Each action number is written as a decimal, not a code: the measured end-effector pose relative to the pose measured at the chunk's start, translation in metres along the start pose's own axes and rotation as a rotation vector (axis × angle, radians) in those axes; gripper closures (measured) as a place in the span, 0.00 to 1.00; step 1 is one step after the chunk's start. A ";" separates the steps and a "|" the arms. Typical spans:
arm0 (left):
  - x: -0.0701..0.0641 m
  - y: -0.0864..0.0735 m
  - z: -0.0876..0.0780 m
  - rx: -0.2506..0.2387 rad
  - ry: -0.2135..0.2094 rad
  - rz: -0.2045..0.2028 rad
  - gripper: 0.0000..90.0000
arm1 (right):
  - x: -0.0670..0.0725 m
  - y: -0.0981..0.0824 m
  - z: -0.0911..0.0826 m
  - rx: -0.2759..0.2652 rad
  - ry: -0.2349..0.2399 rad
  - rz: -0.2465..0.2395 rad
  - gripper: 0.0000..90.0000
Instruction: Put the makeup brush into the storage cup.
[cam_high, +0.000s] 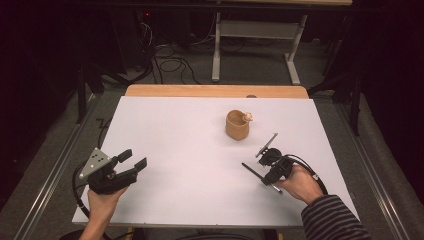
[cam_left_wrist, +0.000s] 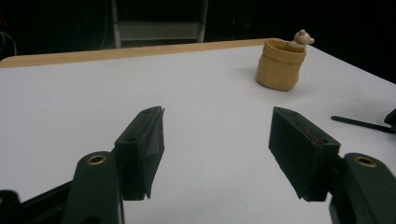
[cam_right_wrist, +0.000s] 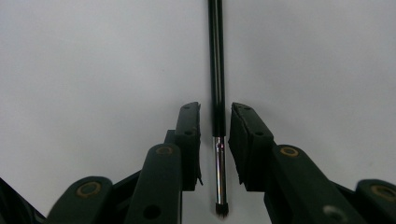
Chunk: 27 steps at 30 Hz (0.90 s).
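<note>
Looking down the right gripper in its own view, the jaws are nearly closed around a thin black brush — narrow slivers of gap still show on both sides, so the pads aren't actually pinching it. The silver ferrule sits right between the jaws and the dark bristle tip pokes back toward the camera, while the handle runs straight out ahead. The brush lies flat on the white table, well apart from the tan pouch and on the person's side of it. That pouch stands upright with a little figure peeking over its rim. The left gripper is far off to the pouch's left — jaws wide apart, nothing in them.
</note>
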<state>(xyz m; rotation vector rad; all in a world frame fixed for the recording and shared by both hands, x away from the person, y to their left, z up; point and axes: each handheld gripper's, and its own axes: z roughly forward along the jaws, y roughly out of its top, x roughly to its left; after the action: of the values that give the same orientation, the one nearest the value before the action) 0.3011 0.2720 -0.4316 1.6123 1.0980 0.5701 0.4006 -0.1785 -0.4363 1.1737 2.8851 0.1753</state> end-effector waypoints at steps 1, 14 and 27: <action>0.000 0.000 0.000 0.000 0.000 0.000 0.40 | 0.001 0.000 0.000 0.008 -0.004 0.008 0.84; 0.000 0.000 0.000 0.000 -0.001 0.001 0.40 | -0.001 -0.001 0.004 0.040 -0.003 -0.001 0.88; 0.000 0.000 0.000 0.000 0.000 0.000 0.40 | -0.001 0.000 0.007 0.054 -0.011 -0.029 0.93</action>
<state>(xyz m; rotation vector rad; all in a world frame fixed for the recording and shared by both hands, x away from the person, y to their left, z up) 0.3011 0.2719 -0.4316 1.6123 1.0972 0.5702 0.4014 -0.1785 -0.4436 1.1368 2.9133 0.0906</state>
